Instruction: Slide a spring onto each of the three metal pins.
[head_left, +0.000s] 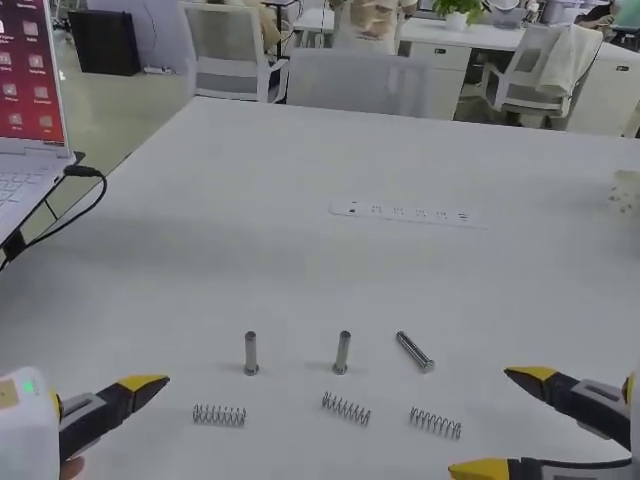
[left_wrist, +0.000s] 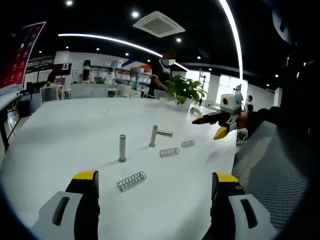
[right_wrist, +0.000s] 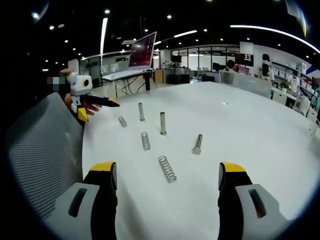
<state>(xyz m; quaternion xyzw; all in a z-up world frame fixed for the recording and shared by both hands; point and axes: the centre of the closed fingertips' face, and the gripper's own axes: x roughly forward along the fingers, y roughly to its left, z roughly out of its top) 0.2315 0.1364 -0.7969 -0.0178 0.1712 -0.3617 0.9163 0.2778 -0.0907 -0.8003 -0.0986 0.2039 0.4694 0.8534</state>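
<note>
Both grippers gape at the worktop's near edge, and the springs lie loose beside the pins.

Head view: near the near edge of the white worktop (head_left: 300, 270) I see three short silver metal pins in a row, the left pin (head_left: 251, 353) and middle pin (head_left: 342, 352) upright, the right pin (head_left: 414, 352) on its side. Three small coiled wire springs lie flat just nearer that edge, one before each pin: left spring (head_left: 219, 415), middle spring (head_left: 346, 408), right spring (head_left: 435, 422). The yellow-tipped left gripper (head_left: 135, 395) sits over the near edge left of the springs, the yellow-tipped right gripper (head_left: 505, 420) to their right. Left gripper view: my jaws stand wide apart and empty, with the left spring ahead between them. Right gripper view: these jaws are wide apart and empty too, with the right spring between them.
</note>
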